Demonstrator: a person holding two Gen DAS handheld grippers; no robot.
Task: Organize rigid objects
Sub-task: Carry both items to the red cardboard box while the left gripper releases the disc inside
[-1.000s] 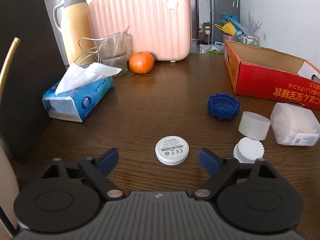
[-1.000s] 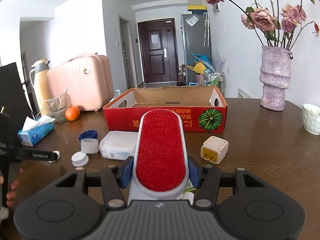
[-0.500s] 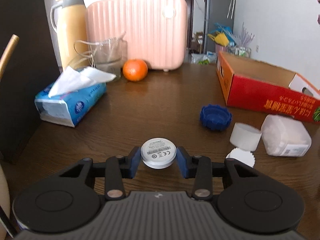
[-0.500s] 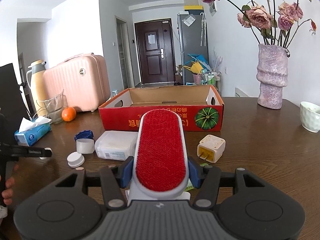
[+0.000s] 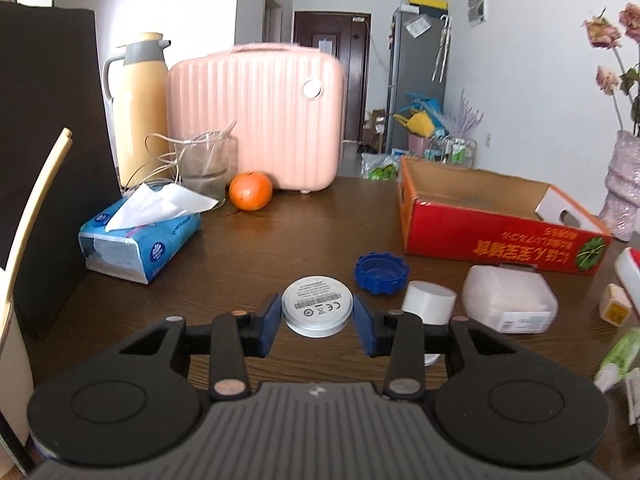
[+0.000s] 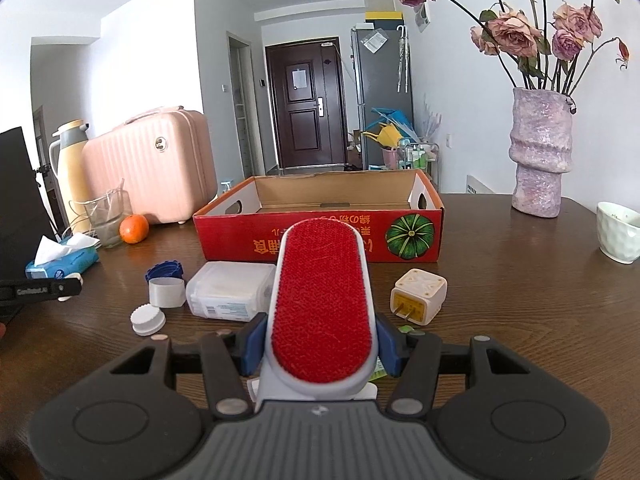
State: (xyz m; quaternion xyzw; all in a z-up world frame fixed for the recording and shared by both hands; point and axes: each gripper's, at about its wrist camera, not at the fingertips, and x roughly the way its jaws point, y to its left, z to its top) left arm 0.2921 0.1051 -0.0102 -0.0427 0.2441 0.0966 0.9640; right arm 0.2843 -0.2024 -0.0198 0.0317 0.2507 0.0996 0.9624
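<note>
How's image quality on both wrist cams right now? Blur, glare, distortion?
Left wrist view: the background is soft with slight blur, the pink case smeared at its edges; the white disc in the left gripper is sharp enough that its label shows. Right wrist view: crisp, with window glare streaking the table. Both views: strong fisheye bending and dark corner vignetting.

A white round disc (image 5: 317,305), label side up, is clamped level above the wooden table. A red-faced lint brush (image 6: 321,304) with a white body points toward an open red cardboard box (image 6: 320,236).
</note>
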